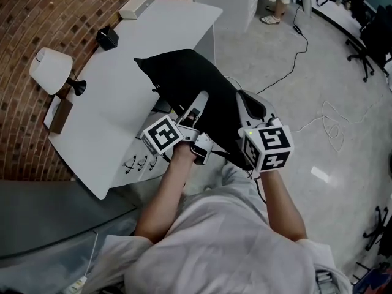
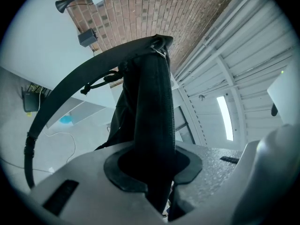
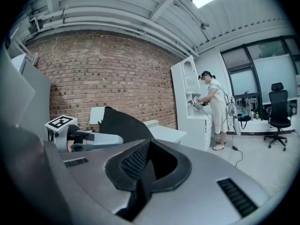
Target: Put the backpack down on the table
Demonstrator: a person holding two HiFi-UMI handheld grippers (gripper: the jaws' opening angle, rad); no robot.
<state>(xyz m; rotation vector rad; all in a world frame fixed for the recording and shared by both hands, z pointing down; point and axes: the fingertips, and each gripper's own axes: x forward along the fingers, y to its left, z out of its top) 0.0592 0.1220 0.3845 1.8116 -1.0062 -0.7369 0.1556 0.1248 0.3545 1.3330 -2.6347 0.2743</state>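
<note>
I hold a black backpack (image 1: 187, 81) up at the near edge of the white table (image 1: 116, 84), part of it over the tabletop. My left gripper (image 1: 197, 103) is shut on a padded black shoulder strap (image 2: 152, 107), which runs up between the jaws. A thin webbing strap (image 2: 56, 102) loops off to the left. My right gripper (image 1: 248, 106) is shut on a black mesh part (image 3: 137, 161) of the backpack's right side. In the right gripper view the backpack's body (image 3: 119, 123) rises behind the left gripper (image 3: 93, 138).
On the table's far side stand a white lamp (image 1: 52, 69), a small black box (image 1: 108, 38) and a white bar (image 1: 137, 5). Cables (image 1: 331, 124) lie on the floor to the right. A person (image 3: 213, 111) stands at a white shelf unit (image 3: 190, 102). An office chair (image 3: 280, 111) stands beyond.
</note>
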